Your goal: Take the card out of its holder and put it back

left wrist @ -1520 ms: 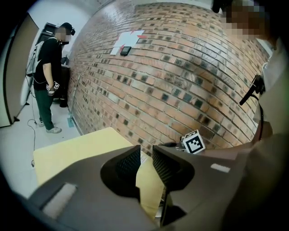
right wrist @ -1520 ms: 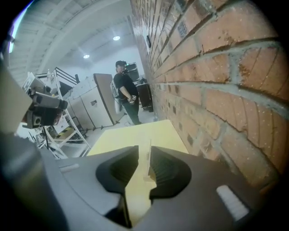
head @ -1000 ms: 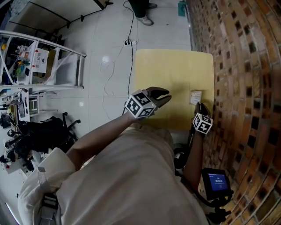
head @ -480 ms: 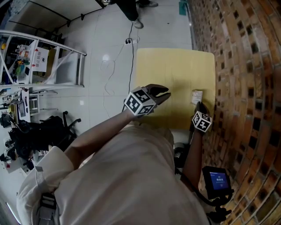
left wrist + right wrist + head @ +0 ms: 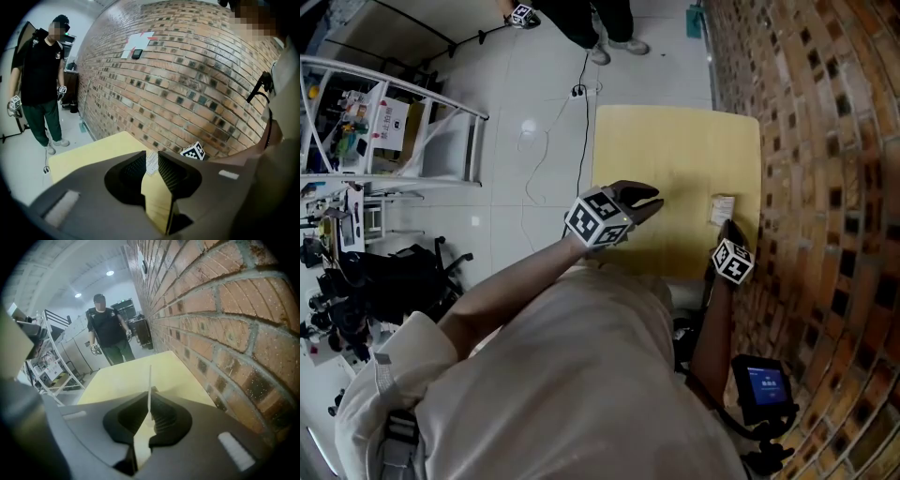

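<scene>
A small white card (image 5: 721,208) stands on the yellow table (image 5: 675,159) close to the brick wall; I cannot tell its holder apart from it. My right gripper (image 5: 727,227) is right behind the card. In the right gripper view the card (image 5: 150,378) shows edge-on as a thin upright white strip, and the right gripper (image 5: 150,398) is shut on its lower part. My left gripper (image 5: 643,201) hovers over the table's near middle, left of the card. Its jaws (image 5: 150,164) stand open with nothing between them.
A brick wall (image 5: 825,141) runs along the table's right edge. A person in black (image 5: 108,333) stands on the white floor beyond the table's far end. A metal rack (image 5: 394,122) is at the left, and a small screen (image 5: 764,386) sits low at the right.
Both grippers stay where they were, the right one by the card. The person beyond the table's far end has stepped to the right.
</scene>
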A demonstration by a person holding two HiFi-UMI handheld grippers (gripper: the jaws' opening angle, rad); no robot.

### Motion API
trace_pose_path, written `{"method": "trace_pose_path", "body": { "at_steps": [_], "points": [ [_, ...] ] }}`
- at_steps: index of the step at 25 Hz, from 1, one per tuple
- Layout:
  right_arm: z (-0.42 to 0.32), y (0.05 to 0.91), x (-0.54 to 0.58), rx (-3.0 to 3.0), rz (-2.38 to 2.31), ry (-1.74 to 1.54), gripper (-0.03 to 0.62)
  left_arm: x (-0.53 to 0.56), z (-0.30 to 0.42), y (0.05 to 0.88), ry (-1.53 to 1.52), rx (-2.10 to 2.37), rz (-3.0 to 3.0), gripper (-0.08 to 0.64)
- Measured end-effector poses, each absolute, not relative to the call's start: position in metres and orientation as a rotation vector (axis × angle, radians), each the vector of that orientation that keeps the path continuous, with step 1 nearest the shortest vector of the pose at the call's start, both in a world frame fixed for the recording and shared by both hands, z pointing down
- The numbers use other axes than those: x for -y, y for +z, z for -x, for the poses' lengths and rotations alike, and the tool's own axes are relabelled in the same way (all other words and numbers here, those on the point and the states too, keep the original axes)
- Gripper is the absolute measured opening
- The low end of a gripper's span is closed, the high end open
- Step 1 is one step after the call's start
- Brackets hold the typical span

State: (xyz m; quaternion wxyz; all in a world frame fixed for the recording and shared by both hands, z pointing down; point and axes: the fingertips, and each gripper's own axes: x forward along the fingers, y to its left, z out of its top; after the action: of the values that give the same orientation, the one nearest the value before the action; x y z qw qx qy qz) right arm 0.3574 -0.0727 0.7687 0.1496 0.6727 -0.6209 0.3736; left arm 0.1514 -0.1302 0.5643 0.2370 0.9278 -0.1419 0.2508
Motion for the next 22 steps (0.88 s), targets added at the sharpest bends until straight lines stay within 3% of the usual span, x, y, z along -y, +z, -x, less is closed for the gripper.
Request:
{"method": "trace_pose_path", "body": {
  "at_steps": [22],
  "points": [
    [-0.367,0.675,0.062,1.883,-2.018,0.944,0.014,0.125,-0.158,0.559,0.595,0.421,-2.542,0.097]
  ]
}}
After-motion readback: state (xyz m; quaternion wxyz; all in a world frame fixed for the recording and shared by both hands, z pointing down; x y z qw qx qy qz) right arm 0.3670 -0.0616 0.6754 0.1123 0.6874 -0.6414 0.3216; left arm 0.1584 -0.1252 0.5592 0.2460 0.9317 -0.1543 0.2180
